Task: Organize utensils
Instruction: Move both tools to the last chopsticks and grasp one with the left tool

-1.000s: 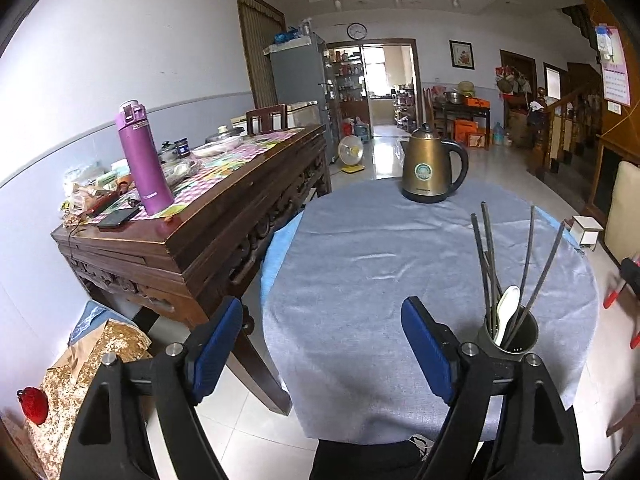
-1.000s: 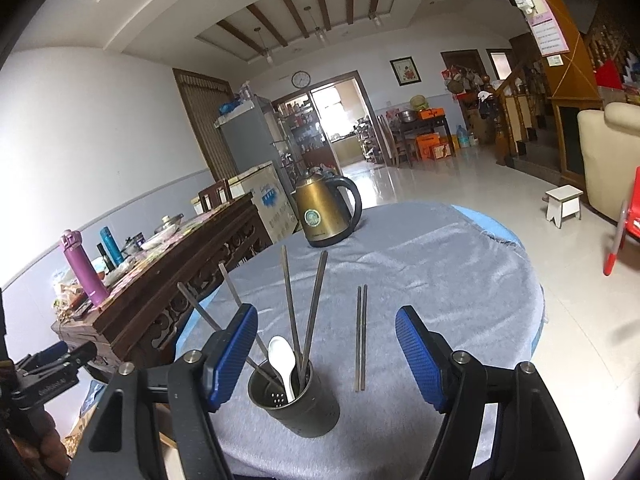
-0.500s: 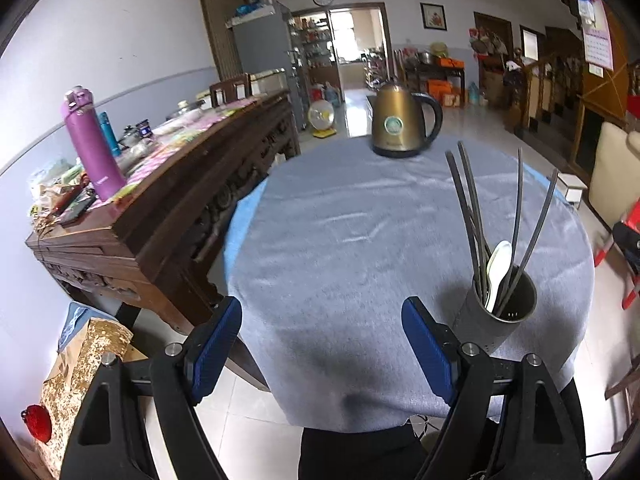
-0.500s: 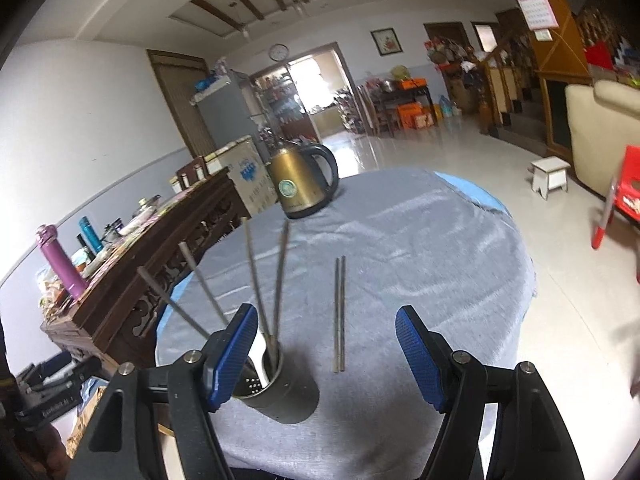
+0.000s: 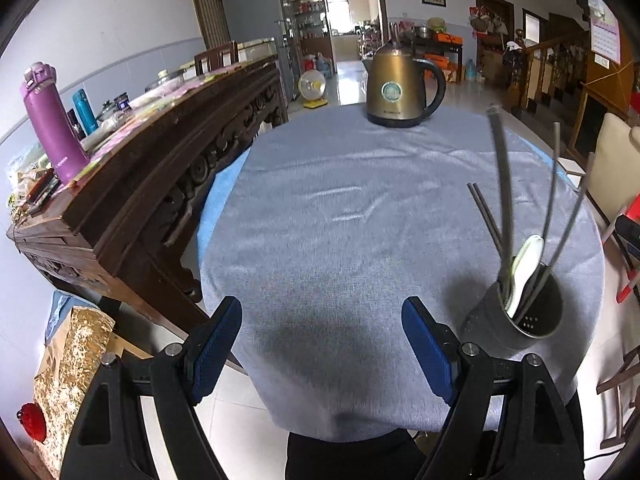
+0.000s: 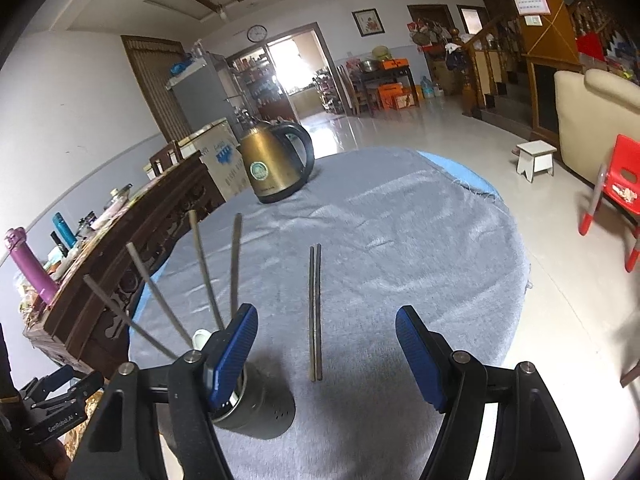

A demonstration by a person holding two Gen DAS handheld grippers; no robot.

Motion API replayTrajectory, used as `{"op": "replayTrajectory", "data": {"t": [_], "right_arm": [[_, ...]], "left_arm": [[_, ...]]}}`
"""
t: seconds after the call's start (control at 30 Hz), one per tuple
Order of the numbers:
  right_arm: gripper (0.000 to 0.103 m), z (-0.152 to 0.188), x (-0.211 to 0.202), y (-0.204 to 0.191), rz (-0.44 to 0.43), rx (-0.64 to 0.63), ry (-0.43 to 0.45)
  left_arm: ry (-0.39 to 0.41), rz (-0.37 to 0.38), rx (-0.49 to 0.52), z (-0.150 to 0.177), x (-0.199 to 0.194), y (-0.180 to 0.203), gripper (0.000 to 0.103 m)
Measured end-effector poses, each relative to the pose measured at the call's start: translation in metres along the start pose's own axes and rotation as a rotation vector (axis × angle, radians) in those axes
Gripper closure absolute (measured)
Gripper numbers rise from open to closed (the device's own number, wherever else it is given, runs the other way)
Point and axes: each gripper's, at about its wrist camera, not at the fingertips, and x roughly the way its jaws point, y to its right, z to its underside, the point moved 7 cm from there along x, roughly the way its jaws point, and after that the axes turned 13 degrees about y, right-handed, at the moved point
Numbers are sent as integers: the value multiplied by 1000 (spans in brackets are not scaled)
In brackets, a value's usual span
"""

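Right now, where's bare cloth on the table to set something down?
Free: the wide stretch between kettle and left hand-held gripper, and right of the loose chopsticks. Crowded: around the holder.

Left wrist view: low over near edge of round table with grey cloth (image 5: 340, 216), facing across it toward bronze electric kettle (image 5: 400, 84) at far side; dark wooden sideboard (image 5: 160, 152) on its left.

Right wrist view: also at near edge, set further right, looking across the same cloth (image 6: 400, 240). Shared: kettle (image 6: 276, 168), dark metal utensil cup (image 5: 520, 312) (image 6: 260, 412), sideboard (image 6: 160, 216).
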Motion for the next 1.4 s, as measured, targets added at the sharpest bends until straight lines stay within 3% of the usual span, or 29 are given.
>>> {"op": "replayTrajectory", "data": {"t": [0.37,0.6,0.77,0.9,1.2,1.4], "right_arm": [[29,-1,53,14,21,25,-62],[29,1,91,31,18,83,-112],[41,6,116,44,7,156,-148],[51,14,132,53,0,186,-178],[51,33,152,70,0,235,-227],[51,37,154,85,2,262,-236]], "left_arm": [[-79,-22,10,-2,48,-2,20],[-136,-21,-6,-10,98,-14,20],[-159,21,-11,-22,138,-13,20],[-157,77,15,-33,169,4,20],[-143,344,55,-64,222,98,20],[-172,450,96,-76,251,157,20]]}}
